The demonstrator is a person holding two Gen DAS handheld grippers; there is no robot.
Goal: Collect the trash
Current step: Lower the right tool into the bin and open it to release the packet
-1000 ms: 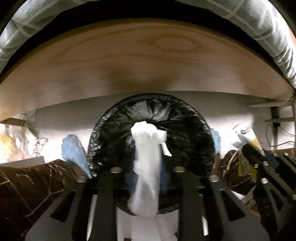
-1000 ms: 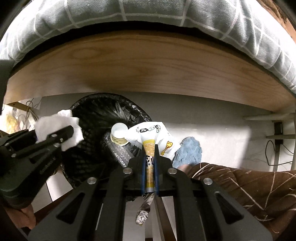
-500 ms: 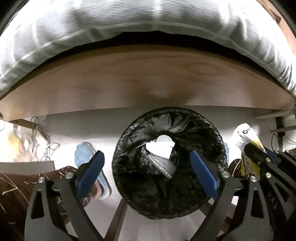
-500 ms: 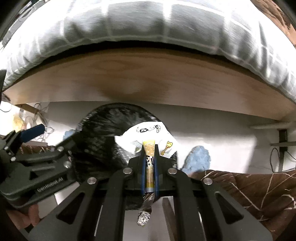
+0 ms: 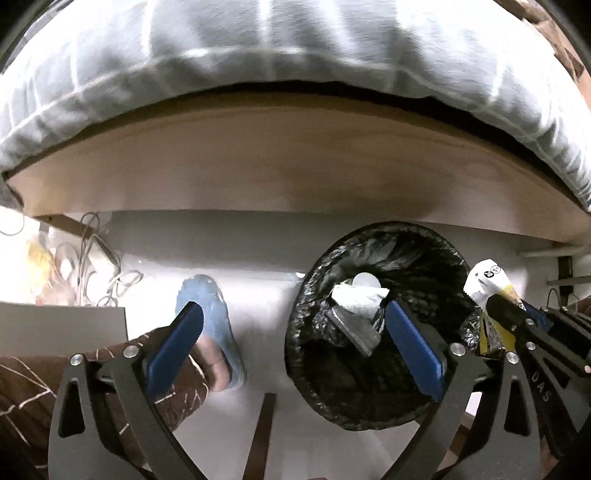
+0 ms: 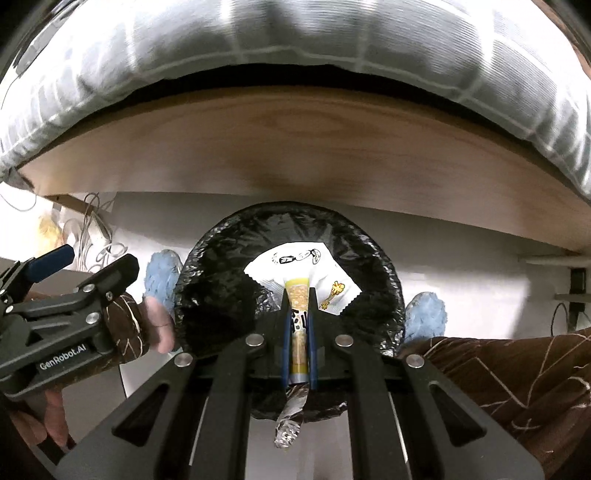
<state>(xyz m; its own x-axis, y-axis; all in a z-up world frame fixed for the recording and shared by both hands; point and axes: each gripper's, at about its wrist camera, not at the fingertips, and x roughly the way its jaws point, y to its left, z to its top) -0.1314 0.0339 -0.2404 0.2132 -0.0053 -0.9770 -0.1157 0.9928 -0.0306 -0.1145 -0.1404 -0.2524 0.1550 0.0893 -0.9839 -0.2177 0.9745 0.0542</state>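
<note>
Snack wrapper poised over the bin

The right gripper pinches a snack wrapper, long axis along its fingers, directly above the black-lined trash bin. The left gripper gapes wide and empty beside the bin, crumpled tissue already inside. White floor, wooden bed frame above.

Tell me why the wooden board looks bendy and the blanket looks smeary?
Left wrist view: the fisheye lens bows the wooden board; the blanket is smeared by motion blur. Right wrist view: same bowing, blanket streaked, yet the snack wrapper looks sharp.
</note>
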